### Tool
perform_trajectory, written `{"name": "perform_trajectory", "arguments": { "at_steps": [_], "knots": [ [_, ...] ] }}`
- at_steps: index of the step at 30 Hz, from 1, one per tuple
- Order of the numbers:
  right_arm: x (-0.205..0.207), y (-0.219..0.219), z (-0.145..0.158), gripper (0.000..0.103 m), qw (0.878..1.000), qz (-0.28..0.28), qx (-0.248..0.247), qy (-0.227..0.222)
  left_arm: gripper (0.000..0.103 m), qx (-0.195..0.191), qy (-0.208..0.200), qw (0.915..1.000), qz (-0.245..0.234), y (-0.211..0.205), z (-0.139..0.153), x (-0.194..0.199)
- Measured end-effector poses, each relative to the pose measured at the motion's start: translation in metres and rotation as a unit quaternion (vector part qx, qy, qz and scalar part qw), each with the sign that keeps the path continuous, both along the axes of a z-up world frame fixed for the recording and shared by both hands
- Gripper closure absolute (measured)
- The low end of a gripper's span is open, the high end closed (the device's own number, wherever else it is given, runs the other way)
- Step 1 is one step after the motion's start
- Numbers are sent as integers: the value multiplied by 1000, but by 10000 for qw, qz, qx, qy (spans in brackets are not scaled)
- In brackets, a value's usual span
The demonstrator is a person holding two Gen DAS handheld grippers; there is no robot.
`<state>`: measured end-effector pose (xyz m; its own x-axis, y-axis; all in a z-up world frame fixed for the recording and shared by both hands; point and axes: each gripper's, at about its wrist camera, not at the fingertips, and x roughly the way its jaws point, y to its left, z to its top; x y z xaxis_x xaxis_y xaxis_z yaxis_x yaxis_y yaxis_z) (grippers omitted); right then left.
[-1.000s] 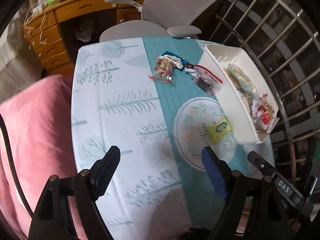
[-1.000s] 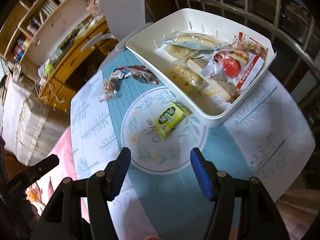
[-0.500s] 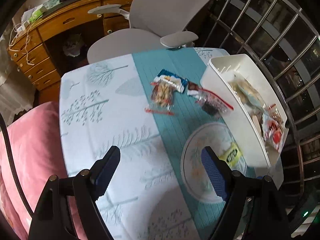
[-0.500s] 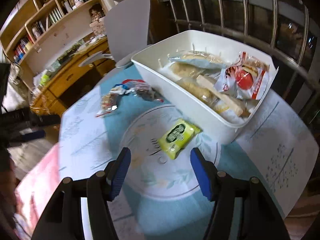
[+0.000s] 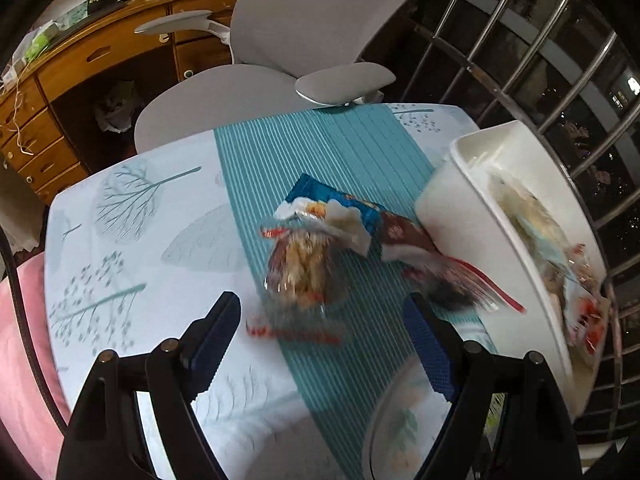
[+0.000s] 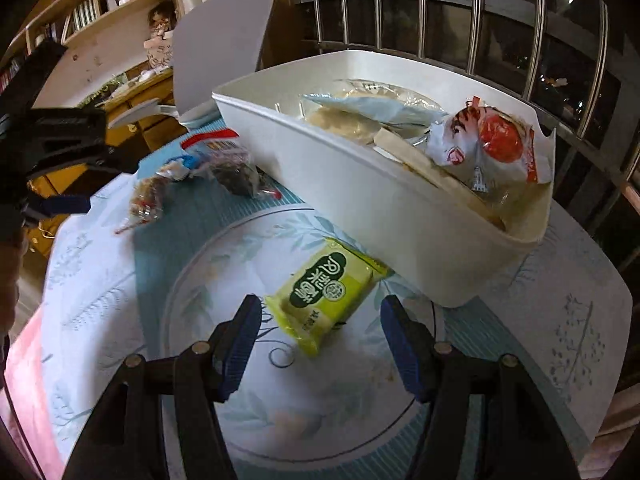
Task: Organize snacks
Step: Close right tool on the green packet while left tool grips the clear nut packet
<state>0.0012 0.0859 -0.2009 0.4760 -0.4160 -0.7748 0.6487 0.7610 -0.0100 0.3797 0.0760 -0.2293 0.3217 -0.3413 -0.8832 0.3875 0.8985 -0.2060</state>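
Observation:
My left gripper (image 5: 322, 322) is open and empty, just short of a clear snack bag with a red strip (image 5: 304, 270) on the teal runner. A blue packet (image 5: 332, 204) and a dark red-edged packet (image 5: 440, 272) lie beside it. My right gripper (image 6: 320, 326) is open, its fingers either side of the near end of a yellow-green packet (image 6: 324, 294) on the round floral mat (image 6: 224, 264). The white bin (image 6: 372, 196) holds several wrapped snacks. It also shows in the left wrist view (image 5: 460, 216). The left gripper (image 6: 60, 168) shows at the left of the right wrist view.
A grey office chair (image 5: 280, 80) stands at the table's far edge, with a wooden desk (image 5: 80, 64) behind it. Metal window bars (image 6: 480, 20) run close behind the bin. A pink cushion (image 5: 20, 340) lies off the table's left edge.
My left gripper has moved forward toward the loose packets on the runner. My right gripper has come down and closer to the yellow-green packet. Both stayed open.

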Motion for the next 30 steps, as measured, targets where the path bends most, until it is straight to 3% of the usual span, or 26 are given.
{"name": "perform_trajectory", "arguments": {
  "at_steps": [13, 19, 21, 30],
  "knots": [
    [24, -2, -24, 41, 9992, 88, -145, 362, 22, 88, 183, 9997, 151, -10, -43, 40],
    [33, -3, -26, 38, 9987, 134, -259, 425, 37, 41, 165, 9997, 146, -9, -50, 41],
    [34, -5, -25, 35, 9987, 108, -241, 441, 49, 23, 159, 9998, 125, -10, -49, 38],
    [39, -13, -22, 35, 9988, 130, -76, 476, 55, 53, 281, 9992, 265, -3, -45, 26]
  ]
}}
